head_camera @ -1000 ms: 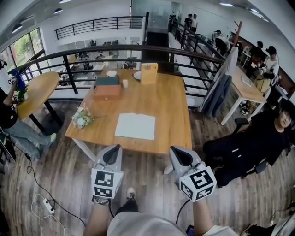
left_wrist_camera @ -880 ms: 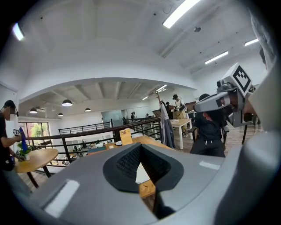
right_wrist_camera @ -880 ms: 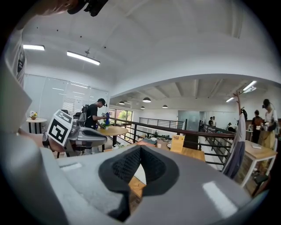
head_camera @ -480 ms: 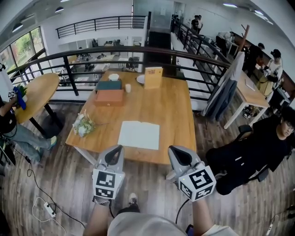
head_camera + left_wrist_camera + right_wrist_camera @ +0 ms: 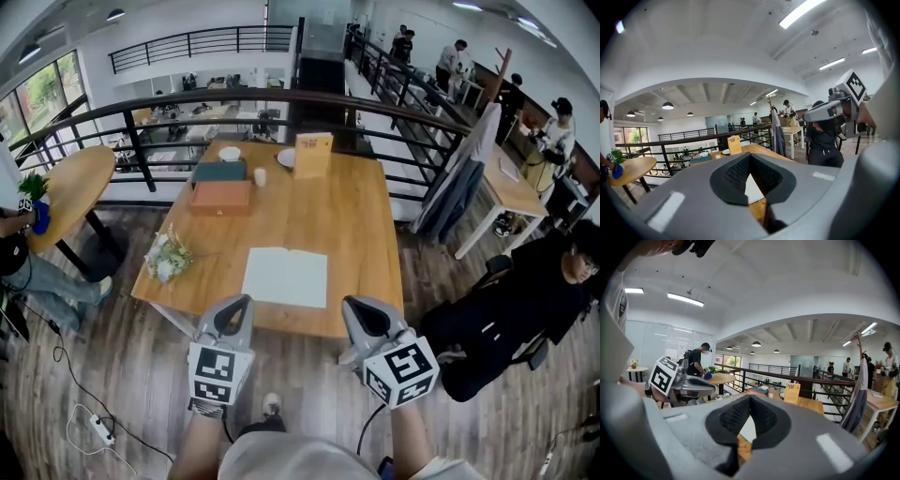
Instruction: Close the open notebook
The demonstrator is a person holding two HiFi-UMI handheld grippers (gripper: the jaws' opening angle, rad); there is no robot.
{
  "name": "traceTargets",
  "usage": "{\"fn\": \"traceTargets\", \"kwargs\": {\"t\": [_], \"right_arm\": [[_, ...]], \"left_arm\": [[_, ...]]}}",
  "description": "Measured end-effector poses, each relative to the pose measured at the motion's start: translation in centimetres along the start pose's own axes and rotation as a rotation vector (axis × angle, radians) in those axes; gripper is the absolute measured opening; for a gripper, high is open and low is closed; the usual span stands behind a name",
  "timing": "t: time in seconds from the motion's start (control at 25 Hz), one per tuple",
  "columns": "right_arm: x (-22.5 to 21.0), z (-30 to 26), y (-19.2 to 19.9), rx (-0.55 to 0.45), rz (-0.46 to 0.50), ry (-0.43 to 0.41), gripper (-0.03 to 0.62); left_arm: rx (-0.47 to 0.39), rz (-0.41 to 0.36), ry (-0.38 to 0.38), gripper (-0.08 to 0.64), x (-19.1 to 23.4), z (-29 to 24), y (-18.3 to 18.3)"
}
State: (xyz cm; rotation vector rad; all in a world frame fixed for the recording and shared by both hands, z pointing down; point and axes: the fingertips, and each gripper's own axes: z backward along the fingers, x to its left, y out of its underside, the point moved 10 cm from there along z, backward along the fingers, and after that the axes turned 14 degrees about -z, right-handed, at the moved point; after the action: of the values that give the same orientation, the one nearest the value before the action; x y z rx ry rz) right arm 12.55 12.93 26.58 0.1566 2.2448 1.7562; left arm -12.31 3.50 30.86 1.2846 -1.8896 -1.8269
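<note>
The open notebook (image 5: 285, 277) lies flat with blank white pages on the near half of the wooden table (image 5: 356, 225). Both grippers hover over the floor just short of the table's near edge, pointing at it. My left gripper (image 5: 233, 304) is shut with nothing in it, below the notebook's left corner. My right gripper (image 5: 355, 306) is also shut and holds nothing, off the notebook's right corner. In the left gripper view a strip of the notebook (image 5: 753, 187) shows past the shut left gripper (image 5: 750, 157). In the right gripper view the notebook (image 5: 746, 427) shows past the shut right gripper (image 5: 750, 398).
On the table's far half stand an orange box (image 5: 221, 197), a teal box (image 5: 218, 172), a cup (image 5: 254, 176) and an upright yellow card (image 5: 312, 155). A flower bunch (image 5: 167, 253) lies at its left edge. A black railing (image 5: 281, 98) runs behind. A seated person (image 5: 525, 300) is right.
Both grippers have come closer to the table, so the table and notebook now sit nearer and lower in the head view. Both stayed shut.
</note>
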Motion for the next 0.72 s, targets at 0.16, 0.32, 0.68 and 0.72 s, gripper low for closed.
{"fn": "traceTargets", "kwargs": {"t": [0.16,0.32,0.68,0.72], "right_arm": [[0.1,-1.6,0.1,0.012,-0.003,0.004,0.0],[-0.2,-3.4,-0.1,0.013,-0.007,0.014,0.0],[-1.3,-8.2,-0.1,0.031,-0.015,0.038,0.0],[-1.4,-8.6,0.0,0.034,-0.016,0.043,0.0]], "left_arm": [[0.01,0.009,0.007,0.003,1.2,-0.8,1.1],[0.013,0.011,0.016,0.003,2.7,-2.2,1.7],[0.014,-0.003,0.042,0.003,6.1,-5.9,3.3],[0.015,-0.004,0.046,0.003,6.4,-6.2,3.6]]}}
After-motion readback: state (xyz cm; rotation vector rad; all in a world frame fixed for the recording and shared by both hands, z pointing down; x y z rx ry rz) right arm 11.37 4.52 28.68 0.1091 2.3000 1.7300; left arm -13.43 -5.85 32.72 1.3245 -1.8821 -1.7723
